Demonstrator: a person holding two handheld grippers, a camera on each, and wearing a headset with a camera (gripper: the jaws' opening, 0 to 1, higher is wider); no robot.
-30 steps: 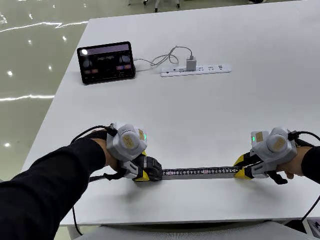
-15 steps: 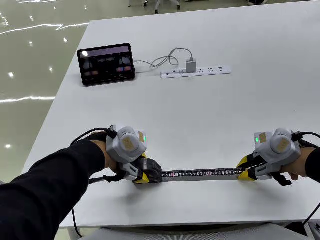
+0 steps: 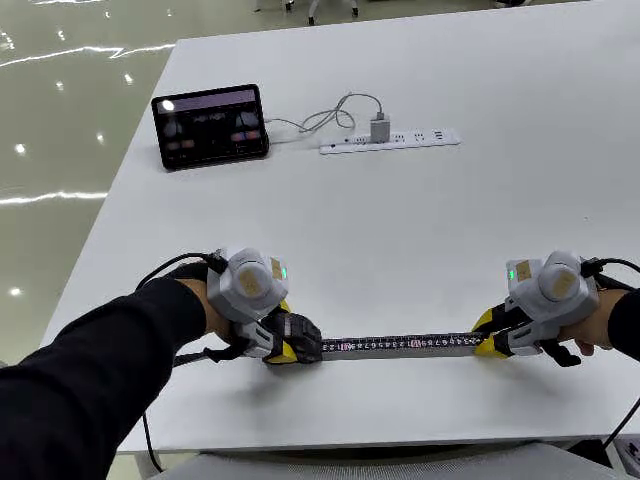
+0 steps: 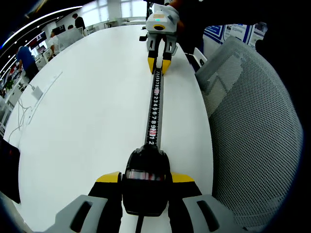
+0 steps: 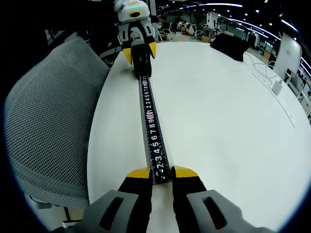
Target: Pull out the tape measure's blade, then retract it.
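Note:
A black and yellow tape measure case [image 3: 297, 338] lies near the table's front edge, with my left gripper [image 3: 284, 344] shut on it. In the left gripper view the case [image 4: 146, 180] sits between the yellow-tipped fingers of my left gripper [image 4: 145, 177]. The numbered blade [image 3: 400, 345] runs flat along the table to my right gripper [image 3: 487, 336], which is shut on its end. The right gripper view shows the blade [image 5: 150, 121] pinched at its tip by my right gripper [image 5: 161, 174], with the case [image 5: 141, 62] far down the table.
A dark tablet [image 3: 210, 125] stands at the back left. A white power strip [image 3: 400, 141] with a charger [image 3: 380, 129] and cable lies behind the middle. A grey mesh chair [image 4: 252, 121] stands along the table's front edge [image 3: 380, 428].
My right gripper has drawn a little further right with the blade's end, so slightly more blade shows. The left gripper and the case have stayed put.

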